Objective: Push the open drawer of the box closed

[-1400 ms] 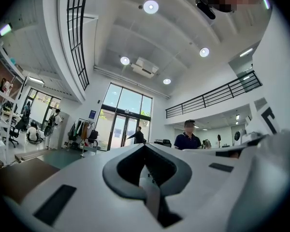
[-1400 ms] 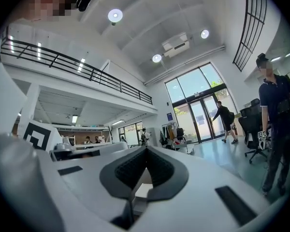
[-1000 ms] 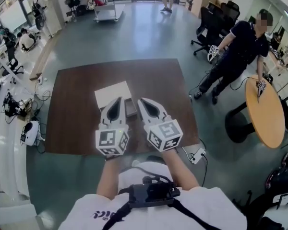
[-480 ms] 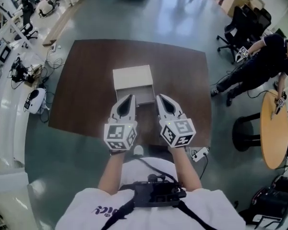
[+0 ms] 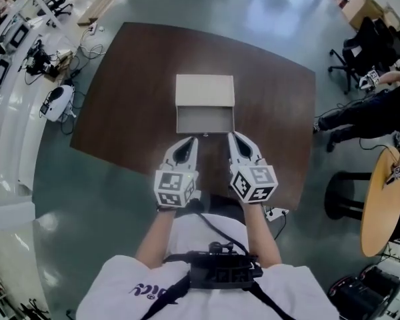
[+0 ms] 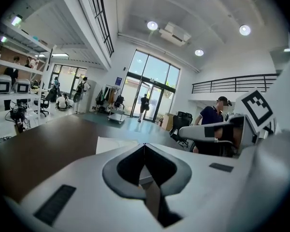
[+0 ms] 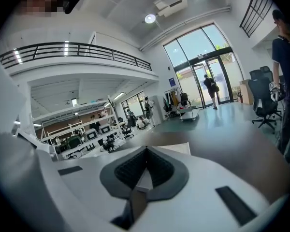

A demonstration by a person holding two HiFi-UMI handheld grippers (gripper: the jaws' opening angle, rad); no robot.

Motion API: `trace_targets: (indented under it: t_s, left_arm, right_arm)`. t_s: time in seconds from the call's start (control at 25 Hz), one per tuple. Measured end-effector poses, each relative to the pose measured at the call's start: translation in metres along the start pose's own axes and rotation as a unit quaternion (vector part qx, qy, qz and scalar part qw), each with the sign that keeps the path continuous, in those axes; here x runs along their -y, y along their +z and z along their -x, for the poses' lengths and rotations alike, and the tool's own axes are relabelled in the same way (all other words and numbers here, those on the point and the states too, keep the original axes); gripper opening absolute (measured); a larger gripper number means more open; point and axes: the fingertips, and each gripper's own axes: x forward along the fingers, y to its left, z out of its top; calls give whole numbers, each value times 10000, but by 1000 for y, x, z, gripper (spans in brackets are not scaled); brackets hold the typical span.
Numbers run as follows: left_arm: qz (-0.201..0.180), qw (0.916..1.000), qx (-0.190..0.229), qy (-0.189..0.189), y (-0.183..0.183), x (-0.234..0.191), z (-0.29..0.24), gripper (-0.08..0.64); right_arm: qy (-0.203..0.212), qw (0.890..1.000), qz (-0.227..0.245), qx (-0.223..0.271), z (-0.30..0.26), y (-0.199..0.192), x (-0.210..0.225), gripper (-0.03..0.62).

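Observation:
A pale cardboard box [image 5: 205, 90] sits in the middle of the dark brown table [image 5: 127, 92]. Its drawer [image 5: 205, 120] is pulled out toward me, and its inside looks bare. My left gripper [image 5: 193, 140] and right gripper [image 5: 231, 135] hover side by side just short of the drawer's front edge, both shut with nothing held. Beyond the shut jaws in the left gripper view lies the box [image 6: 117, 143], and the right gripper view catches the box [image 7: 176, 149] as a pale slab past its tips.
The table's near edge [image 5: 187, 189] lies under my forearms. A person in dark clothes [image 5: 373, 112] stands at the right beside a round wooden table [image 5: 380, 202]. Office chairs [image 5: 367, 42] and floor cables [image 5: 53, 65] ring the table.
My view has swung forward, so the box and drawer now sit further up the frame and squarely ahead. Both grippers stay shut, side by side, close to the drawer front.

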Motion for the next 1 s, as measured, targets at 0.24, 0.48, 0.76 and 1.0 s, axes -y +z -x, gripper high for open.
trace_targets:
  t_s: [0.24, 0.48, 0.76, 1.0]
  left_arm:
    - [39, 9985, -525, 140, -41, -13, -10, 11]
    - [119, 9959, -883, 164, -71, -21, -18, 11]
    - [207, 9886, -1491, -1, -112, -14, -33, 11]
    - [444, 9744, -2187, -282, -154, -8, -48, 15]
  right_arm:
    - [-17, 9996, -166, -238, -17, -23, 8, 3]
    - [-24, 9985, -298, -460, -27, -42, 15, 3]
    - [-17, 9967, -409, -701, -32, -62, 29, 3]
    - [-10, 9953, -472, -846, -42, -70, 38, 3]
